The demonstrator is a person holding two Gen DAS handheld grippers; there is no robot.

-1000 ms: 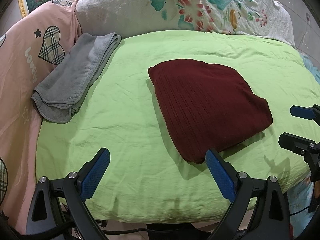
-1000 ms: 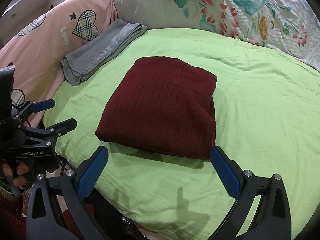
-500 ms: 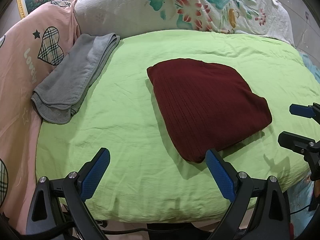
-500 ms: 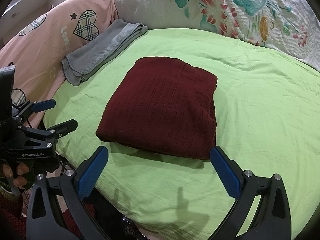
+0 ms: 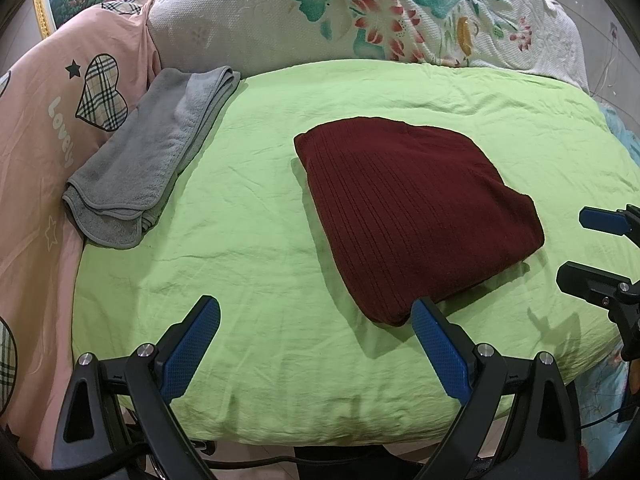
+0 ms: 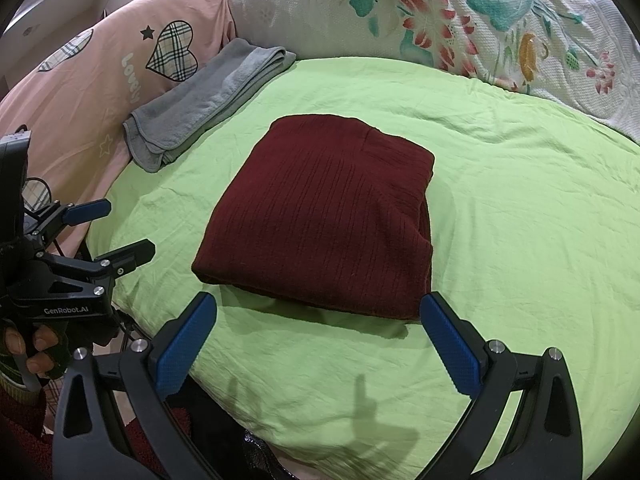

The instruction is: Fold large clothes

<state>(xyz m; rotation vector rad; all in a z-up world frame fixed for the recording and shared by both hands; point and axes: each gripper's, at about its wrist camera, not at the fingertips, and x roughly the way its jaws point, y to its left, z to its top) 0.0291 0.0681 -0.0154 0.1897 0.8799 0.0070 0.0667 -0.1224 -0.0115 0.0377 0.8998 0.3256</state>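
A dark red ribbed garment (image 5: 412, 208) lies folded into a flat rectangle on the green sheet (image 5: 248, 240); it also shows in the right wrist view (image 6: 328, 224). My left gripper (image 5: 316, 332) is open and empty, above the sheet near the garment's front left corner. My right gripper (image 6: 316, 328) is open and empty, just in front of the garment's near edge. Each gripper shows in the other's view: the right one (image 5: 592, 244) at the right edge, the left one (image 6: 116, 228) at the left edge, both open.
A folded grey towel (image 5: 152, 156) lies at the sheet's far left. A pink quilt with plaid hearts (image 5: 44, 128) is on the left. A white floral bedspread (image 5: 380, 12) rises behind. The bed's front edge (image 5: 320, 436) is close below my grippers.
Both grippers have pulled back very slightly; the garment has not moved.
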